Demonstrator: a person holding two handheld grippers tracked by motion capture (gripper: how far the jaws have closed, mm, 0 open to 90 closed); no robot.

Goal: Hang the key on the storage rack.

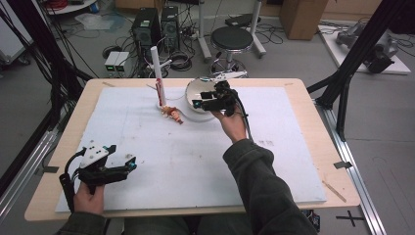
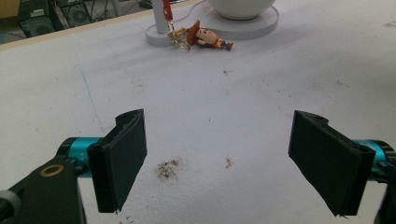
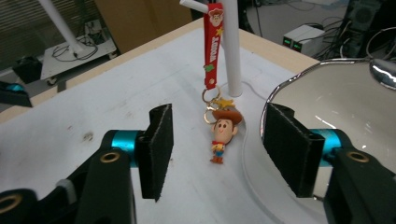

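Fingers (image 3: 159, 149) of the right gripper (image 3: 217, 154) stand apart, nothing between the pads — the cowboy figurine keychain (image 3: 222, 135) lies on the white mat (image 3: 93, 116) just ahead of them, untouched. Its red strap (image 3: 213, 44) hangs from a peg on the white post (image 3: 232, 51); the figurine rests beside the bowl (image 3: 345, 102). The left gripper (image 2: 217, 161) is spread wide and empty — held over bare mat at the near left corner, well apart from the keychain.

Left tool (image 1: 128, 163) rests open near the body; right tool (image 1: 201, 100) reaches forward, open
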